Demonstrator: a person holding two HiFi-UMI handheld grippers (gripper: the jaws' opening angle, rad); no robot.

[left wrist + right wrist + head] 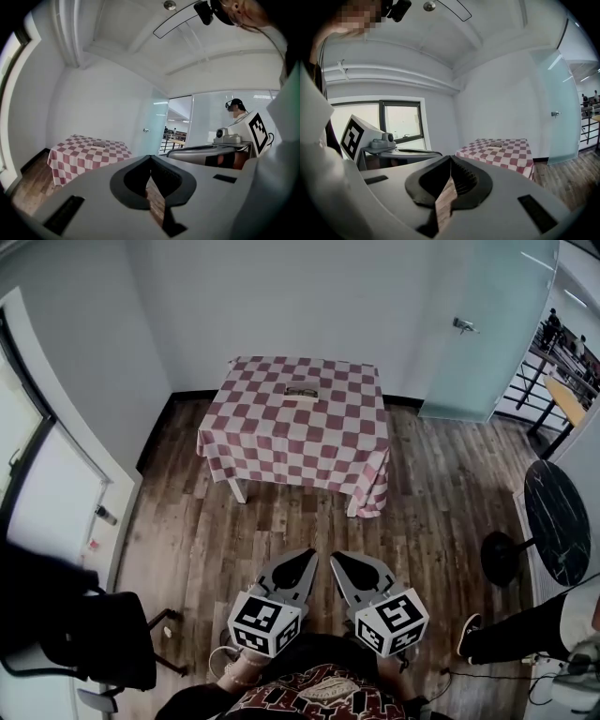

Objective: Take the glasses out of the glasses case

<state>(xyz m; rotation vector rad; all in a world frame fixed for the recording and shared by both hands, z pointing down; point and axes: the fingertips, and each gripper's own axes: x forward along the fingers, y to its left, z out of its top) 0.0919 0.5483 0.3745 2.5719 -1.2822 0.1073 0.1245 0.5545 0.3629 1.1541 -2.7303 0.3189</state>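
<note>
One glasses case (302, 391) lies toward the far edge of one surface (281, 442) under a red-and-white checked cloth, well apart from two grippers. Left gripper (310, 557) and right gripper (336, 559) hang over the wood floor (422, 493), each with fingers (131, 183) pressed together on nothing. White walls, one frosted glass door (487, 324)

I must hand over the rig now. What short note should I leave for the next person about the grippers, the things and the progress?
Left gripper: shut, empty, held near the body.
Right gripper: the same.
Glasses case: on the checked table across the wooden floor, untouched; open or closed, too small to tell.
Done: nothing.
Left: walk up, open the case if needed, take the glasses out.
</note>
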